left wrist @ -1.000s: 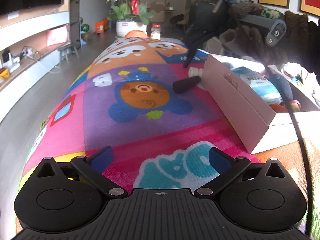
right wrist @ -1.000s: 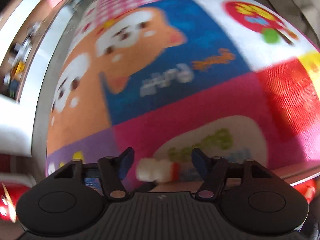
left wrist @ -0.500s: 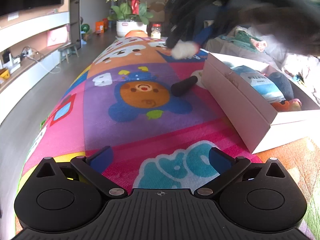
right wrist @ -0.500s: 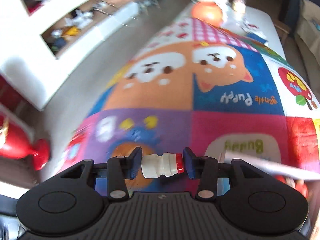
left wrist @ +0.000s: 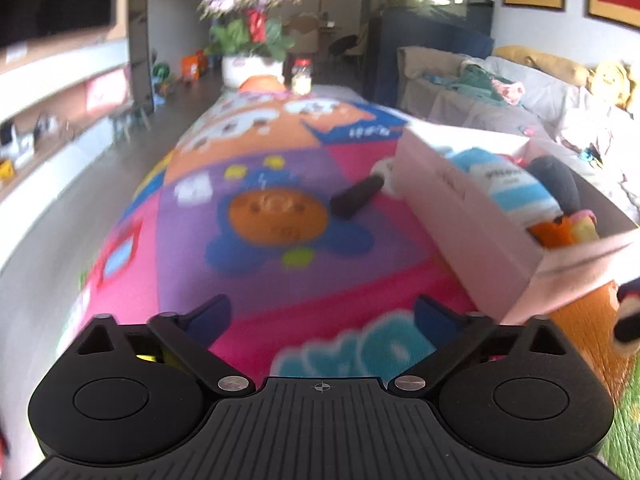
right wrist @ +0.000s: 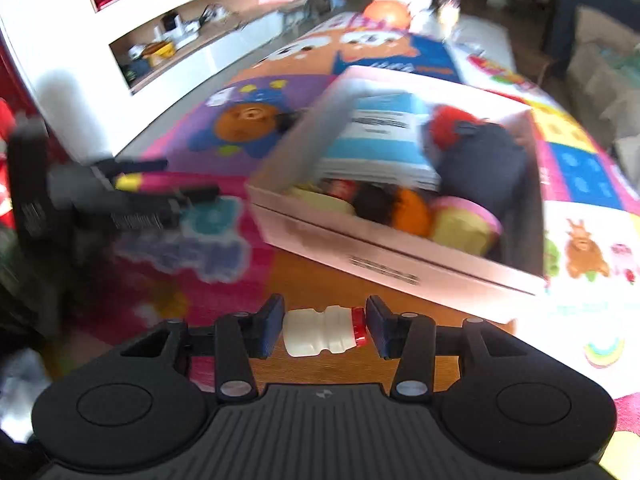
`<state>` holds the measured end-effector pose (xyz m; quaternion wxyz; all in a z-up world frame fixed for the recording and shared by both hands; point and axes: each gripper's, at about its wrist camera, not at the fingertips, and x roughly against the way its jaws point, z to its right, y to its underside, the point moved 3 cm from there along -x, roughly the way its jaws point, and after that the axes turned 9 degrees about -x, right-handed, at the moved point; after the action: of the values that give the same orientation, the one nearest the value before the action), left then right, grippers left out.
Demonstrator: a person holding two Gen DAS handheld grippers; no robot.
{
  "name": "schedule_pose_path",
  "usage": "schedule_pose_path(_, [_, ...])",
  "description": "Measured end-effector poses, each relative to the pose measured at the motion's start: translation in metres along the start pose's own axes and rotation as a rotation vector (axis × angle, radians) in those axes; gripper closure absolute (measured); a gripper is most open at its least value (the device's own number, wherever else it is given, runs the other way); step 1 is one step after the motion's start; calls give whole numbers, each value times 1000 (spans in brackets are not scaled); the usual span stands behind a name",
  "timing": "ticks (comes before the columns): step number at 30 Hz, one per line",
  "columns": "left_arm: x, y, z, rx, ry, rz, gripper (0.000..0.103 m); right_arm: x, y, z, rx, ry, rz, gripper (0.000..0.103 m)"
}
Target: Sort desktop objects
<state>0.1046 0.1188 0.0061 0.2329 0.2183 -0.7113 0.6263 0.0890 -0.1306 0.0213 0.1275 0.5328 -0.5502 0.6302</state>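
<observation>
My right gripper (right wrist: pixel 324 320) is shut on a small white bottle with a red cap (right wrist: pixel 320 332), held crosswise between the pads, just in front of the pink-white box (right wrist: pixel 380 256). The box holds a blue-white pack (right wrist: pixel 380 136), a dark pouch (right wrist: pixel 484 160) and several soft toys. My left gripper (left wrist: pixel 322 316) hovers low over the cartoon mat (left wrist: pixel 260 272), its jaws closing with nothing between them. It also shows, blurred, in the right wrist view as the left gripper (right wrist: pixel 120 196). A black cylinder (left wrist: pixel 354 198) and a white object (left wrist: pixel 382 168) lie on the mat by the box's (left wrist: pixel 460 208) far corner.
A flower pot (left wrist: pixel 248 68), a jar (left wrist: pixel 301 78) and an orange ball (right wrist: pixel 386 12) stand at the table's far end. Wall shelves (right wrist: pixel 180 40) and floor run along the left. A sofa with clothes (left wrist: pixel 500 92) lies to the right.
My right gripper closed on the bottle at the far end of the mat and swung it back to the box's near side. The left jaws have narrowed.
</observation>
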Motion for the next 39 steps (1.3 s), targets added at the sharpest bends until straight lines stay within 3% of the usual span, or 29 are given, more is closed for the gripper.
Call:
schedule_pose_path(1, [-3, -8, 3, -38, -7, 11, 21, 0, 6, 2, 3, 12, 30, 55])
schedule_pose_path(3, [-12, -23, 7, -104, -37, 34, 25, 0, 15, 8, 1, 12, 85, 35])
schedule_pose_path(5, [-27, -37, 9, -147, -50, 44, 25, 1, 26, 12, -7, -3, 133, 27])
schedule_pose_path(7, [-45, -47, 12, -176, -18, 28, 26, 0, 34, 22, -49, -30, 150, 19])
schedule_pose_path(10, [-75, -61, 21, -216, 4, 0, 37, 2, 46, 39, -159, -38, 177, 7])
schedule_pose_path(12, [-94, -66, 25, -227, -4, -30, 50, 6, 57, 49, -221, -40, 198, 0])
schedule_pose_path(15, [-105, -67, 26, -226, -12, -47, 68, 5, 71, 60, -282, -36, 231, 0])
schedule_pose_path(21, [-64, -38, 17, -237, -60, -83, 77, 3, 84, 66, -310, -46, 294, 0])
schedule_pose_path(24, [-28, -13, 17, -236, -72, -102, 77, 2, 84, 63, -296, -29, 295, 0])
schedule_pose_path(32, [44, 32, 59, -166, 43, -104, 74, 2, 85, 60, -278, -17, 284, 0])
schedule_pose_path(35, [56, 39, 74, -79, 145, -106, 60, 6, 90, 60, -291, -21, 288, 0])
schedule_pose_path(39, [66, 41, 98, -53, 286, -89, 49, 12, 99, 62, -302, -32, 295, 0])
